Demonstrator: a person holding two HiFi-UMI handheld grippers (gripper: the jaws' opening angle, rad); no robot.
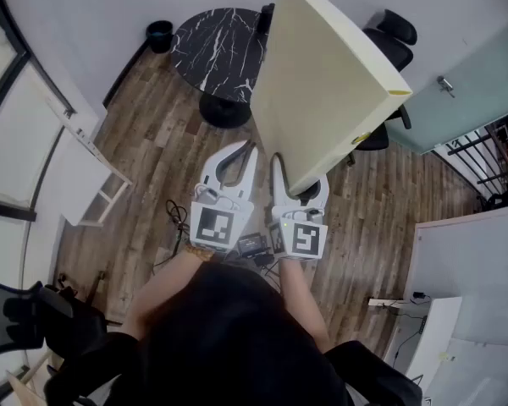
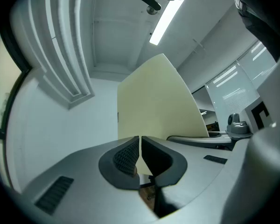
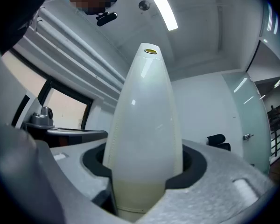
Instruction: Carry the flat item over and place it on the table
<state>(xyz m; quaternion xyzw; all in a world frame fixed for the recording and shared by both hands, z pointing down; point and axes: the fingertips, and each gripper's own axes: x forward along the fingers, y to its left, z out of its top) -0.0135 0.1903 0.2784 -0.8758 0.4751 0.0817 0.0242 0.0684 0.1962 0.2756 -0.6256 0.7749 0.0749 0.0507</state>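
Observation:
The flat item (image 1: 322,83) is a thick cream panel, held up on edge and tilted over the wooden floor. My right gripper (image 1: 298,189) is shut on its lower corner. In the right gripper view the panel (image 3: 144,125) rises edge-on between the dark pads, which press on both its faces. My left gripper (image 1: 237,163) is just left of the right one, shut with nothing in it; its pads (image 2: 130,155) meet, and the cream panel (image 2: 158,101) stands to their right. A round black marble table (image 1: 216,45) stands ahead, partly hidden by the panel.
Black office chairs (image 1: 394,41) stand behind the panel on the right. A small black bin (image 1: 159,34) sits by the far wall. A white frame (image 1: 85,176) leans at the left. A glass door (image 1: 474,83) is at the right, and cables (image 1: 178,218) lie on the floor.

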